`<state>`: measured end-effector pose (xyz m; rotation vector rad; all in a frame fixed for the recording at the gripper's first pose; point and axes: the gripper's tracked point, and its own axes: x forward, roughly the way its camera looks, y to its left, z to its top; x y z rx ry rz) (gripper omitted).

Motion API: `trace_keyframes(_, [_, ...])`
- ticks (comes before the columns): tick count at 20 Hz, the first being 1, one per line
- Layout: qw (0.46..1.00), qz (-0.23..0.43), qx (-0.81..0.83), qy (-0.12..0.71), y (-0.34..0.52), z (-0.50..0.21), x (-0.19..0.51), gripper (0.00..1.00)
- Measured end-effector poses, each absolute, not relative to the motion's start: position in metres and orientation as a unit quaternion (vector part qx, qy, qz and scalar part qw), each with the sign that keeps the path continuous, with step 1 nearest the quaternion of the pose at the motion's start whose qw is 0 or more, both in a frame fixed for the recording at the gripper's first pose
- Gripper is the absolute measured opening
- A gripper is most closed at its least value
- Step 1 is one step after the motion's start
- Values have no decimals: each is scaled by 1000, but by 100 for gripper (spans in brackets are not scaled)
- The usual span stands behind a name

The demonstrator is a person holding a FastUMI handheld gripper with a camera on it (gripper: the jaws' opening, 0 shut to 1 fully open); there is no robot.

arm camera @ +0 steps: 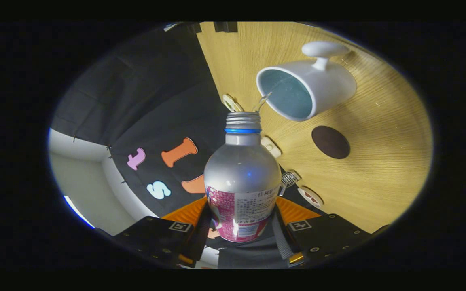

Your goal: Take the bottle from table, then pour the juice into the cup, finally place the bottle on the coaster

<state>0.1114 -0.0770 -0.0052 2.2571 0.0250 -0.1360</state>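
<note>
the hand-held gripper (242,220) is closed on the bottle (242,178), one finger pressing each side of its labelled lower body, so the bottle sits squarely between the fingers and reaches forward along them. the bottle is silver with a pink and white label, a blue ring under its threaded neck, and no cap on its mouth. the whole view is rolled over, with the wooden table (378,161) standing off to the right of the gripper, so the bottle is tipped well over towards it. just beyond the bottle's open mouth a thin clear stream of juice (262,102) runs across into the cup (308,87). the cup is white outside and pale blue inside, with a knob-like handle on its side, and it stands on the table ahead of the fingers and slightly right. nearer the gripper than the cup, a dark round coaster (330,142) lies flat on the table, bare, apart from the cup. a few small pale fittings (271,146) sit along the table's edge close beside the bottle's neck.
</note>
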Motion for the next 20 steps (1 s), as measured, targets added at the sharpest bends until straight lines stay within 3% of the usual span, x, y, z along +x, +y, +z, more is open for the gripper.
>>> trace_keyframes(11, [409,-62,910,11,-80,-2,113,72])
trace_keyframes(20, [508,-82,856,41,-68,-28,111,71])
